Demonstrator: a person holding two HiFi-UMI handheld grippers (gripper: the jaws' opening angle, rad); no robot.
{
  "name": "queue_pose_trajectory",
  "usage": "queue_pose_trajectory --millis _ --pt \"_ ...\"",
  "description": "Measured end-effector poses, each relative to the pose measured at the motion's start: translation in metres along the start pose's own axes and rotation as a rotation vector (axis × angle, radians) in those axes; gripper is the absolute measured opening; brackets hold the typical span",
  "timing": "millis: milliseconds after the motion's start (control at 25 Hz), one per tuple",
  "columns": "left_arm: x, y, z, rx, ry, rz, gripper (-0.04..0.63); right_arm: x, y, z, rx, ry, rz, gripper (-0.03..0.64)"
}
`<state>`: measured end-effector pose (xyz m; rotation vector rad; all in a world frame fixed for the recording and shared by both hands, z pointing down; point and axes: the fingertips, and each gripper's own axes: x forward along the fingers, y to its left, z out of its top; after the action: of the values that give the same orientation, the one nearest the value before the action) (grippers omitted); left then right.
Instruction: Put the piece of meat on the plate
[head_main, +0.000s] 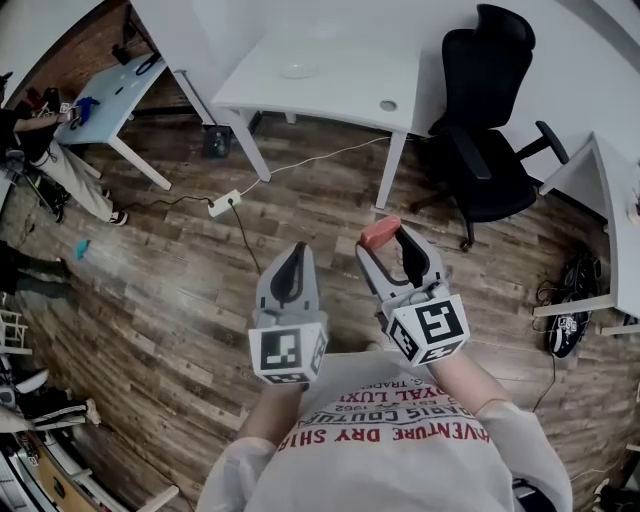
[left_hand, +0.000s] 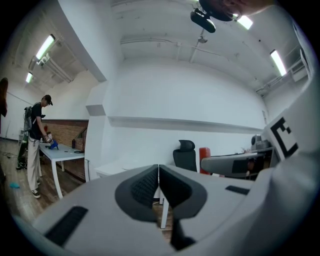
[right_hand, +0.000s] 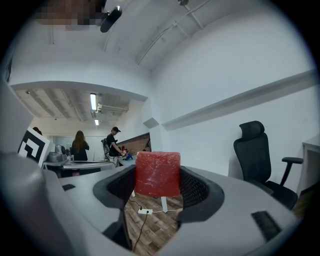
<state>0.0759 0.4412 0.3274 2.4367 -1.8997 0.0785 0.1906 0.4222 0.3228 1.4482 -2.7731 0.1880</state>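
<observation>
The piece of meat is a red block, and my right gripper is shut on it at the fingertips, held level over the wooden floor. In the right gripper view the meat fills the gap between the two dark pads. My left gripper hangs beside it on the left, shut and empty, its jaws meeting in the left gripper view. A pale round plate lies on the white table ahead, well beyond both grippers.
A black office chair stands right of the white table. A power strip and its cable lie on the floor ahead. Another table with people by it is far left. A desk edge is at the right.
</observation>
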Motion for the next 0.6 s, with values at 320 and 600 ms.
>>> queue_pose_trajectory --millis 320,600 --pt "0.057 0.094 0.011 0.004 0.007 -0.020 0.008 0.099 0.009 0.012 -0.009 0.003 -0.039 0.278" --pt "0.093 0.183 0.025 0.019 -0.002 -0.034 0.008 0.183 0.025 0.022 0.019 -0.016 -0.079 0.278"
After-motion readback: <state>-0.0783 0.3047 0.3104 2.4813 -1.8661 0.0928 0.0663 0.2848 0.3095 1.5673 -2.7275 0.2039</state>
